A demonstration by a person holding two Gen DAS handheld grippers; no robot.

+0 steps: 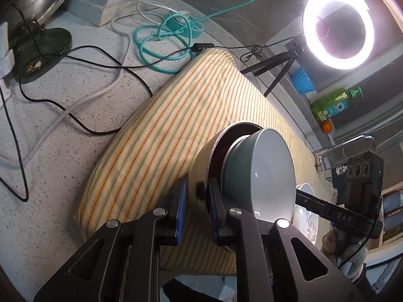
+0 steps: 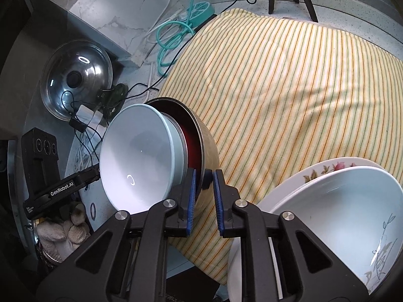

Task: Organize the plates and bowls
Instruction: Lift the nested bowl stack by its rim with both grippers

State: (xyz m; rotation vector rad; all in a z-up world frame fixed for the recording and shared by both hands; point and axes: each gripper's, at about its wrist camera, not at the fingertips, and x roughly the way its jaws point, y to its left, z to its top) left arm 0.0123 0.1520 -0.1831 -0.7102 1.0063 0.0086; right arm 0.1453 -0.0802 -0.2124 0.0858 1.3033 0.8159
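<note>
A steel bowl (image 1: 200, 162) (image 2: 207, 146) with a dark red inside stands tilted over the striped cloth (image 1: 163, 130) (image 2: 289, 88). Nested in it is a green bowl (image 1: 264, 173) (image 2: 136, 161) with a white inside. My left gripper (image 1: 197, 201) is shut on the steel bowl's rim on one side. My right gripper (image 2: 204, 196) is shut on the rim on the opposite side. Each gripper also shows in the other's view: the right gripper (image 1: 312, 202) and the left gripper (image 2: 83, 176), both partly hidden behind the green bowl. White patterned plates (image 2: 340, 201) (image 1: 308, 216) are stacked beside the bowls.
On the speckled counter lie a coiled teal cable (image 1: 161, 37) and black and white cords. A lit ring light (image 1: 338, 29) on a small tripod stands at the cloth's far edge. A glass pot lid (image 2: 75, 78), a soap bottle (image 1: 330, 103), a blue cup (image 1: 302, 80) and a faucet (image 1: 347, 143) ring the area.
</note>
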